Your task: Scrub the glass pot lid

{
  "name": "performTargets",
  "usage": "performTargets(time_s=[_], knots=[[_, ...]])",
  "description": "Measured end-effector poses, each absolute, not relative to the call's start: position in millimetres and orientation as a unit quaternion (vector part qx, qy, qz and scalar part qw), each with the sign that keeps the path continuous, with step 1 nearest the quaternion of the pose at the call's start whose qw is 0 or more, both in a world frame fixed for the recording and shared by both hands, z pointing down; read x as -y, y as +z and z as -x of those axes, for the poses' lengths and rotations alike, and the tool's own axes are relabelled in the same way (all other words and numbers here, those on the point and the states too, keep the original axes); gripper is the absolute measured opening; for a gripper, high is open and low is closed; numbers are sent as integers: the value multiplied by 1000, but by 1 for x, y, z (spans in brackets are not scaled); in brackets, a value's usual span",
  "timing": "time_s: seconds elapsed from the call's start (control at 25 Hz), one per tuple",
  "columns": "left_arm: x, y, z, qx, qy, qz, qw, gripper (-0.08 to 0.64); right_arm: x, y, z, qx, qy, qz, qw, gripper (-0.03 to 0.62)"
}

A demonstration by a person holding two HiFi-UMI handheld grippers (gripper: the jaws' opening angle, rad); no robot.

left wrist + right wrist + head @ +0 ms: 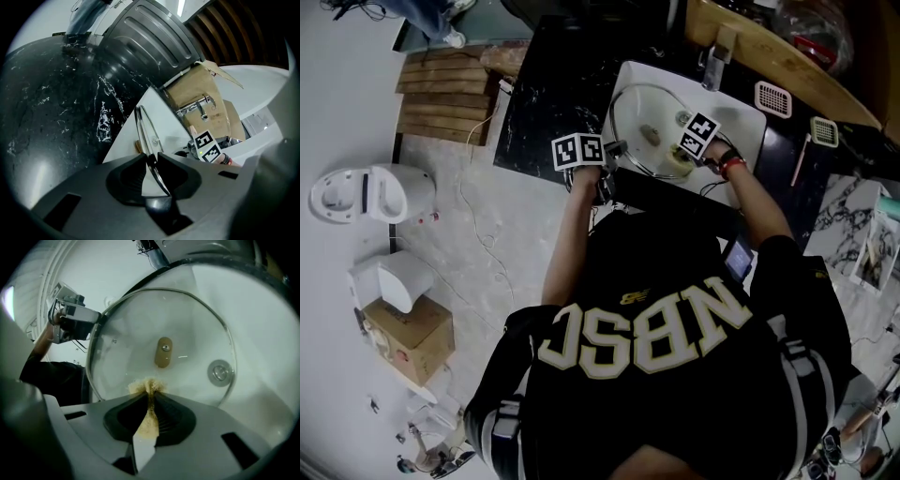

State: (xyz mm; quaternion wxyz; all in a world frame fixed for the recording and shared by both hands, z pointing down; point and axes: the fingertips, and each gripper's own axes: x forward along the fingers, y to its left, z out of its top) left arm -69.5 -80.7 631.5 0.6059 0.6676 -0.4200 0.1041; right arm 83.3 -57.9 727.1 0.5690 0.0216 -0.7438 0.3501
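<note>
The glass pot lid stands tilted in the white sink, its brown knob showing through the glass. My left gripper is shut on the lid's metal rim, seen edge-on in the left gripper view. In the head view this gripper sits at the sink's left edge. My right gripper is shut on a yellow-brown sponge whose tip lies against the lid's lower part. In the head view the right gripper is over the basin, near the lid.
The sink drain shows through the glass. A faucet stands behind the basin, set in a black marble counter. A grey ribbed bin and a cardboard box stand beyond the counter. Two soap trays lie to the right.
</note>
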Motion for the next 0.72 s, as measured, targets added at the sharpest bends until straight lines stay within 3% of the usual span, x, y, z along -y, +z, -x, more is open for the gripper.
performTargets(time_s=[0.28, 0.72], knots=[[81, 632, 71, 421, 109, -668, 604, 87, 35, 693, -41, 794, 383, -15, 472, 54], [81, 631, 70, 423, 113, -670, 600, 89, 72, 668, 28, 854, 332, -103, 386, 57]])
